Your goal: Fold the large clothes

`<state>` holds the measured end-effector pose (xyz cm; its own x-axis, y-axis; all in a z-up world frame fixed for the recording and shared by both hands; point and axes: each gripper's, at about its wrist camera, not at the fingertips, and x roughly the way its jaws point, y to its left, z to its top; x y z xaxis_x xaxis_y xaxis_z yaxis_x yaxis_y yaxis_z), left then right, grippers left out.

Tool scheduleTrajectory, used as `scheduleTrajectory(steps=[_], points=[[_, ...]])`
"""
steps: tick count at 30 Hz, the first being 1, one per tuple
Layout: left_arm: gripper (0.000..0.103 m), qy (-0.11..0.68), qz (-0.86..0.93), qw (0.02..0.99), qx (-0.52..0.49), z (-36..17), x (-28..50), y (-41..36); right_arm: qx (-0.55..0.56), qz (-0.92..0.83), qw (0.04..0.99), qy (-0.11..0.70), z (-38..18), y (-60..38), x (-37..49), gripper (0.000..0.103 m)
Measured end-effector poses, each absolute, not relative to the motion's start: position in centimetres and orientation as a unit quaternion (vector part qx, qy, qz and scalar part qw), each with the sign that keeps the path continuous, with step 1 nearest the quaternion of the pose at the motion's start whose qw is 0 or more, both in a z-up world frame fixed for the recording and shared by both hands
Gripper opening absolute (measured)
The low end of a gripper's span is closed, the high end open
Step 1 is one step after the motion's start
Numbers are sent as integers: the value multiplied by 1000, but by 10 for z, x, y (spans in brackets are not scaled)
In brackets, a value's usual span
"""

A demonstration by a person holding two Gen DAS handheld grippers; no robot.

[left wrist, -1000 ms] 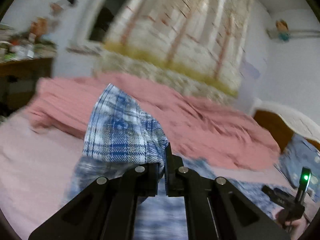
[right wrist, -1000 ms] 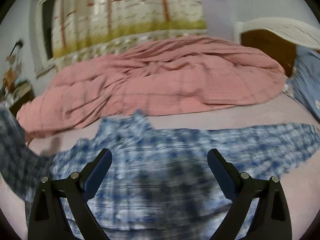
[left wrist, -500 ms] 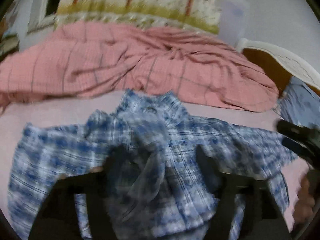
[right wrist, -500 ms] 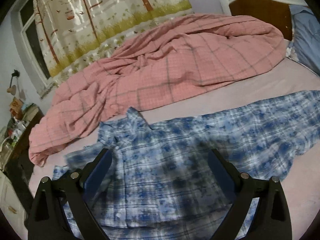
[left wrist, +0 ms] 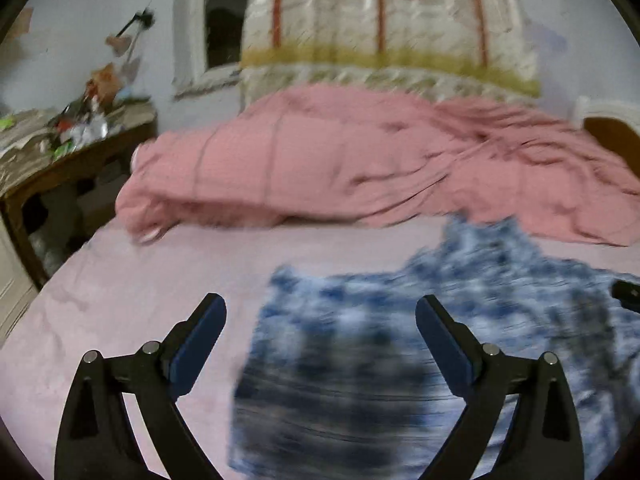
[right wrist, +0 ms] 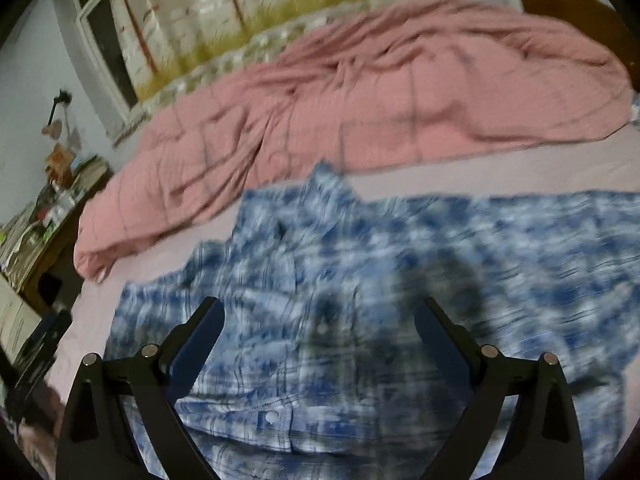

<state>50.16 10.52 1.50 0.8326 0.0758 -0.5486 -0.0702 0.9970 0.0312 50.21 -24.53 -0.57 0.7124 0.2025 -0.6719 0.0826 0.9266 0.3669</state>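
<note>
The blue plaid shirt (right wrist: 360, 300) lies spread on the bed (left wrist: 140, 288). Left gripper (left wrist: 320, 316) fingers are opening, grasping nothing; right gripper (right wrist: 318, 316) fingers released.

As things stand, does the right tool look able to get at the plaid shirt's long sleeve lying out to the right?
Probably yes: the right tool is open above the plaid shirt, and nothing covers the sleeve on the sheet.

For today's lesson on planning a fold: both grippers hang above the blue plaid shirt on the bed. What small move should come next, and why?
Probably lower the right gripper toward the plaid shirt and pinch the sleeve that runs out to the right. Neither holds cloth: the left gripper is opening over the shirt's edge, and that sleeve lies spread on the sheet, not yet folded in.
</note>
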Motion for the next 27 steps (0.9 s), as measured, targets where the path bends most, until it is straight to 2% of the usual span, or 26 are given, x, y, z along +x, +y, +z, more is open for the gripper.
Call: scheduleTrajectory(steps=[1, 3, 6, 7, 9, 14, 15, 16, 17, 27], points=[[95, 297, 55, 953, 2, 8, 509, 114, 188, 37, 902, 387, -12, -242, 506, 83], [95, 316, 76, 946, -8, -3, 516, 134, 191, 54, 888, 416, -32, -237, 519, 72], [95, 329, 84, 940, -40, -16, 520, 158, 184, 66, 871, 450, -56, -230, 533, 64], [95, 330, 88, 938, -53, -18, 521, 167, 170, 65, 870, 458, -61, -225, 535, 58], [95, 331, 87, 937, -63, -19, 522, 175, 134, 56, 868, 475, -72, -216, 540, 53], [95, 335, 101, 934, -67, -23, 525, 185, 88, 18, 877, 472, -84, -205, 546, 53], [95, 338, 100, 933, -72, -24, 525, 187, 80, 17, 879, 471, -83, -204, 546, 45], [95, 340, 99, 932, -78, -25, 526, 189, 79, 19, 880, 467, -83, -203, 545, 11], [95, 342, 97, 931, -83, -26, 526, 191, 83, 25, 881, 465, -84, -204, 544, 6], [95, 343, 66, 936, -50, -20, 525, 179, 82, -38, 915, 392, -47, -240, 533, 5]])
